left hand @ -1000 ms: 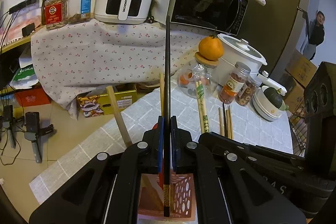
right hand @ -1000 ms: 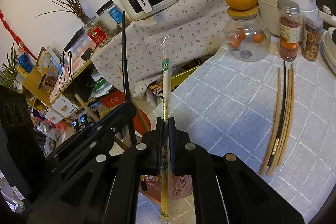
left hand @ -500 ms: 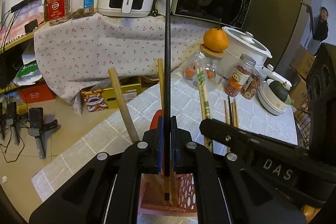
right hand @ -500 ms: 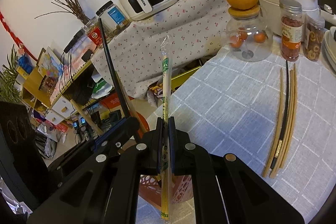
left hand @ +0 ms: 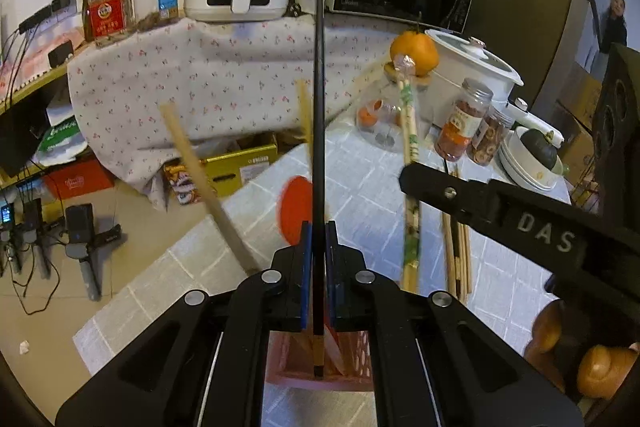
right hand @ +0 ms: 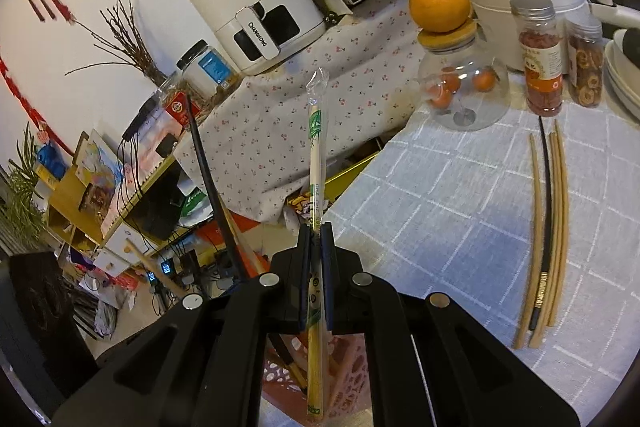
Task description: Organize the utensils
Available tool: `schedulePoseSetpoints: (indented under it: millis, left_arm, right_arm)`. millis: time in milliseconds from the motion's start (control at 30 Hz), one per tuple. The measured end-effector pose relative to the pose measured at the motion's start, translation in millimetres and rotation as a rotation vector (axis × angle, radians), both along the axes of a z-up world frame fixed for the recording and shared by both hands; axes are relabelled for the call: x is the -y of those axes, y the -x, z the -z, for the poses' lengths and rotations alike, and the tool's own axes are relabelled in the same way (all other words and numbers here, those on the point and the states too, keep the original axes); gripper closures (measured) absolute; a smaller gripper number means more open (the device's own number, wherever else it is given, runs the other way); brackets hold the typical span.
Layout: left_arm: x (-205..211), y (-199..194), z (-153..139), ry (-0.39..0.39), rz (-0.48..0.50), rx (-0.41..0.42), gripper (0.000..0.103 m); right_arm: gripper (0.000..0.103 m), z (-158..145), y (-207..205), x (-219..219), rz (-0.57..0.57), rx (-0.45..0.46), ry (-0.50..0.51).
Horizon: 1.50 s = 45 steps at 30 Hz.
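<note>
Jaws of the left gripper (left hand: 316,243) are clenched on a black chopstick (left hand: 318,131), its lower tip inside the pink holder (left hand: 352,359). Right gripper (right hand: 315,247) jaws clamp the wrapped chopsticks (right hand: 316,163) upright over that holder on the surface (right hand: 440,211).

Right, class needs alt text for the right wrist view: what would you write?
The right gripper is shut on wrapped chopsticks, their lower end over a pink holder. More chopsticks lie on the checked cloth to the right; a jar topped with an orange stands behind.
</note>
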<state>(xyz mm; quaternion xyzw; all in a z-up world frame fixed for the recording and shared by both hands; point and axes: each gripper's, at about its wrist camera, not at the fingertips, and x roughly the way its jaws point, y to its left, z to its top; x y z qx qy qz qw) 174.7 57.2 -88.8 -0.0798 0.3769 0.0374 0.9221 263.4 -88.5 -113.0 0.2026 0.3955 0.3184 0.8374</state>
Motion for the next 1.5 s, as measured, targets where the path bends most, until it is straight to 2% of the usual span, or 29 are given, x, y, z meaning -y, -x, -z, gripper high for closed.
schedulePoseSetpoints:
  millis: [67, 133, 333, 433, 667, 833, 1000, 1233, 1500]
  left_arm:
    - [0, 1, -3, 0.007, 0.003, -0.005, 0.096]
    - [-1, 2, -7, 0.01, 0.0, -0.008, 0.088]
    - [-2, 2, -14, 0.011, -0.007, -0.029, 0.08]
    - [-5, 1, -12, 0.039, -0.006, -0.044, 0.08]
    - [-6, 0, -17, 0.046, -0.003, -0.05, 0.08]
    - [-6, -4, -18, 0.056, 0.015, -0.085, 0.08]
    - [-10, -3, -26, 0.058, 0.022, -0.076, 0.08]
    - [-18, -8, -27, 0.085, 0.009, -0.078, 0.08]
    - [-29, -18, -29, 0.167, 0.002, -0.085, 0.08]
  right_arm:
    - [0.097, 1, 0, -2, -0.001, 0.004, 0.005]
    - [0.097, 2, -1, -4, -0.002, 0.005, 0.004]
    - [0.097, 1, 0, -6, -0.007, 0.02, 0.008]
    - [0.097, 1, 0, -6, -0.006, 0.024, 0.008]
    - [0.097, -4, 2, -2, 0.012, 0.064, 0.001]
    - [0.097, -6, 6, -3, 0.023, 0.093, -0.006]
    - [0.097, -10, 9, -4, 0.055, 0.149, -0.019]
    - [0.097, -6, 27, -5, 0.117, 0.29, -0.001]
    - [0.097, -6, 44, -12, 0.093, 0.367, 0.053]
